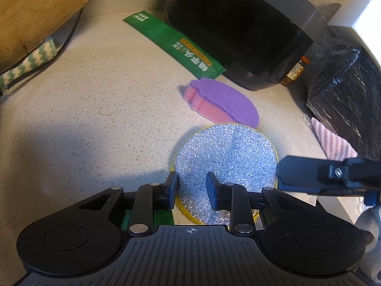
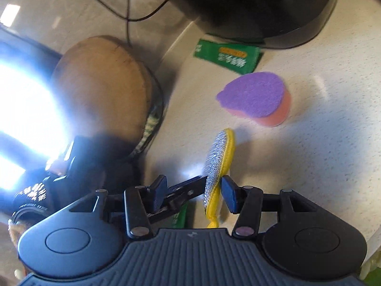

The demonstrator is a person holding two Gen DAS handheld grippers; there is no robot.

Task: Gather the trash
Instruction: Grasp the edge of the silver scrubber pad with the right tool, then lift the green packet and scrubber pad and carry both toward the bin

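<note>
A round silver scrub pad with a yellow rim (image 1: 226, 164) is held up on edge above the speckled counter (image 1: 95, 119). In the right wrist view the pad (image 2: 219, 166) stands between my right gripper's open jaws (image 2: 194, 196), close to the right pad; the left gripper's finger (image 2: 185, 190) reaches in against it. My left gripper (image 1: 191, 190) is open, the pad just in front of it. A green wrapper (image 1: 176, 45) (image 2: 228, 56) lies by a black appliance. A purple-and-pink sponge (image 1: 221, 100) (image 2: 257, 97) lies between them.
A black appliance (image 1: 238, 28) stands at the back. A wooden board (image 1: 31, 12) (image 2: 102, 88) leans at the left. A black-wrapped box (image 1: 347, 100) and a striped pink cloth (image 1: 333, 143) sit at the right. A small jar (image 1: 296, 70) stands behind the appliance.
</note>
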